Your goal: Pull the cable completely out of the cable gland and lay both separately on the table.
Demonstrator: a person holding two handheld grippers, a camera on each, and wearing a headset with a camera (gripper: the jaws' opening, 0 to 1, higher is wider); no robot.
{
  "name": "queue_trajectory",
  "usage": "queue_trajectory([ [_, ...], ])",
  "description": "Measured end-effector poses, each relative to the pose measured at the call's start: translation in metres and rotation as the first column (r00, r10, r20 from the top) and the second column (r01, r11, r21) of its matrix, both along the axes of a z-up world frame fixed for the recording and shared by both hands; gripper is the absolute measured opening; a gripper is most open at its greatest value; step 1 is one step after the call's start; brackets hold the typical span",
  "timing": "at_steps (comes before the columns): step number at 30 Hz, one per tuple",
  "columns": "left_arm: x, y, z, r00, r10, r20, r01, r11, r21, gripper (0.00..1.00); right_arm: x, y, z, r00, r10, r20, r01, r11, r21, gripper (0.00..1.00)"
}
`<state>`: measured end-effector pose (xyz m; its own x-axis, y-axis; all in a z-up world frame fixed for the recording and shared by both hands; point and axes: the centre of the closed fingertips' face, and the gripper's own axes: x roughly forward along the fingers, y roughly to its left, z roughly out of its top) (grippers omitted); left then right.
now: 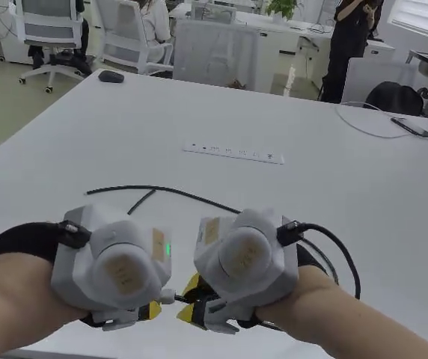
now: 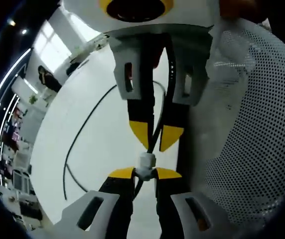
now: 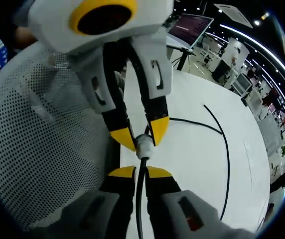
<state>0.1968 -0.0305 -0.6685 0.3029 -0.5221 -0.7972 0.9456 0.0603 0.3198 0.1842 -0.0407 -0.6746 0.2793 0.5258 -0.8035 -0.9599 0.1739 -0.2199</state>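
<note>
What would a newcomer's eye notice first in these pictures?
The left gripper and the right gripper meet tip to tip at the near side of the white table. The left clamps the small white cable gland; the right clamps the black cable beside it. The cable's free length curves across the table.

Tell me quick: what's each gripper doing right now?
Left gripper: closed on the cable gland.
Right gripper: closed on the cable, right next to the gland.

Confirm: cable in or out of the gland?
In: the cable runs straight into the gland, no gap between them.
</note>
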Motion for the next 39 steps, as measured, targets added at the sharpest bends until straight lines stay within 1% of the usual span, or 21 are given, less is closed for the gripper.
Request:
queue_trajectory([
  [1, -0.001, -0.001, 0.0, 1.0, -0.002, 0.001, 0.002, 1.0, 0.0, 0.16, 0.001, -0.001, -0.001, 1.0, -0.015, -0.017, 0.015, 1.0, 0.004, 0.05],
  [2, 0.0, 0.0, 0.0, 1.0, -0.001, 0.006, 0.001, 1.0, 0.011, 0.16, 0.002, -0.007, -0.003, 0.996, -0.072, -0.046, 0.072, 0.997, 0.001, 0.04],
  [4, 0.004, 0.003, 0.0, 1.0, 0.009, 0.022, -0.01, 1.0, 0.024, 0.16, 0.011, -0.021, -0.007, 0.996, -0.093, -0.003, 0.092, 0.994, -0.062, 0.04],
  [6, 0.006, 0.004, 0.0, 0.999, 0.022, 0.027, -0.023, 0.999, 0.028, 0.16, 0.014, -0.037, -0.014, 0.992, -0.128, 0.007, 0.128, 0.981, -0.143, 0.04],
  [8, 0.007, 0.007, 0.0, 0.999, 0.033, 0.022, -0.034, 0.999, 0.028, 0.16, 0.017, -0.061, -0.024, 0.978, -0.206, 0.002, 0.201, 0.952, -0.231, 0.04],
  [9, 0.007, 0.007, -0.001, 0.999, 0.034, 0.023, -0.034, 0.999, 0.032, 0.16, 0.018, -0.076, -0.029, 0.969, -0.248, -0.001, 0.238, 0.928, -0.287, 0.04],
  [11, 0.006, 0.007, -0.001, 0.999, 0.03, 0.022, -0.031, 0.999, 0.036, 0.16, 0.015, -0.093, -0.035, 0.964, -0.267, -0.01, 0.247, 0.904, -0.349, 0.04],
  [12, 0.005, 0.006, -0.001, 0.999, 0.026, 0.022, -0.026, 0.999, 0.036, 0.16, 0.013, -0.094, -0.036, 0.963, -0.27, -0.018, 0.247, 0.903, -0.353, 0.05],
  [14, 0.004, 0.003, -0.001, 1.0, 0.017, 0.025, -0.018, 0.999, 0.034, 0.16, 0.011, -0.088, -0.037, 0.969, -0.246, -0.028, 0.224, 0.918, -0.326, 0.12],
  [15, 0.003, 0.002, -0.001, 1.0, 0.009, 0.03, -0.01, 0.999, 0.038, 0.16, 0.011, -0.073, -0.033, 0.984, -0.176, -0.011, 0.166, 0.945, -0.28, 0.17],
  [17, 0.002, 0.003, -0.002, 1.0, 0.003, 0.029, -0.005, 0.999, 0.042, 0.16, 0.009, -0.053, -0.028, 0.995, -0.1, 0.006, 0.099, 0.967, -0.235, 0.23],
  [19, 0.002, 0.003, -0.002, 1.0, 0.002, 0.027, -0.003, 0.999, 0.04, 0.16, 0.001, -0.028, -0.021, 0.997, -0.07, -0.029, 0.065, 0.986, -0.151, 0.24],
  [20, 0.001, 0.003, -0.002, 1.0, -0.004, 0.03, 0.003, 0.999, 0.039, 0.16, 0.0, -0.014, -0.013, 0.998, -0.051, -0.03, 0.049, 0.996, -0.078, 0.25],
  [21, 0.001, 0.003, -0.001, 0.999, -0.011, 0.032, 0.01, 0.999, 0.037, 0.16, 0.0, -0.007, -0.008, 0.999, -0.032, -0.021, 0.031, 0.999, -0.043, 0.25],
  [23, 0.0, 0.0, 0.0, 0.999, -0.021, 0.034, 0.02, 0.999, 0.032, 0.16, 0.001, 0.003, 0.003, 1.0, 0.006, 0.009, -0.006, 1.0, 0.015, 0.17],
  [26, -0.001, -0.002, -0.001, 0.999, -0.031, 0.032, 0.03, 0.999, 0.032, 0.16, 0.004, -0.008, -0.001, 0.999, -0.035, -0.02, 0.035, 0.999, 0.0, 0.04],
  [28, -0.001, -0.001, 0.0, 0.999, -0.031, 0.037, 0.029, 0.999, 0.038, 0.16, 0.004, -0.013, -0.004, 0.997, -0.067, -0.043, 0.067, 0.998, -0.005, 0.04],
  [32, 0.002, 0.002, -0.001, 0.999, -0.021, 0.043, 0.019, 0.999, 0.048, 0.16, 0.007, -0.029, -0.013, 0.995, -0.094, -0.028, 0.091, 0.992, -0.088, 0.04],
  [36, 0.001, 0.001, -0.001, 0.999, -0.022, 0.046, 0.019, 0.998, 0.051, 0.16, 0.01, -0.056, -0.027, 0.98, -0.191, -0.049, 0.177, 0.964, -0.199, 0.04],
  [37, 0.001, 0.002, -0.002, 0.999, -0.022, 0.045, 0.019, 0.998, 0.055, 0.16, 0.01, -0.069, -0.032, 0.976, -0.211, -0.044, 0.193, 0.946, -0.262, 0.05],
  [39, 0.001, 0.002, -0.002, 0.999, -0.02, 0.044, 0.017, 0.998, 0.057, 0.16, 0.009, -0.083, -0.037, 0.976, -0.215, -0.031, 0.193, 0.923, -0.332, 0.05],
])
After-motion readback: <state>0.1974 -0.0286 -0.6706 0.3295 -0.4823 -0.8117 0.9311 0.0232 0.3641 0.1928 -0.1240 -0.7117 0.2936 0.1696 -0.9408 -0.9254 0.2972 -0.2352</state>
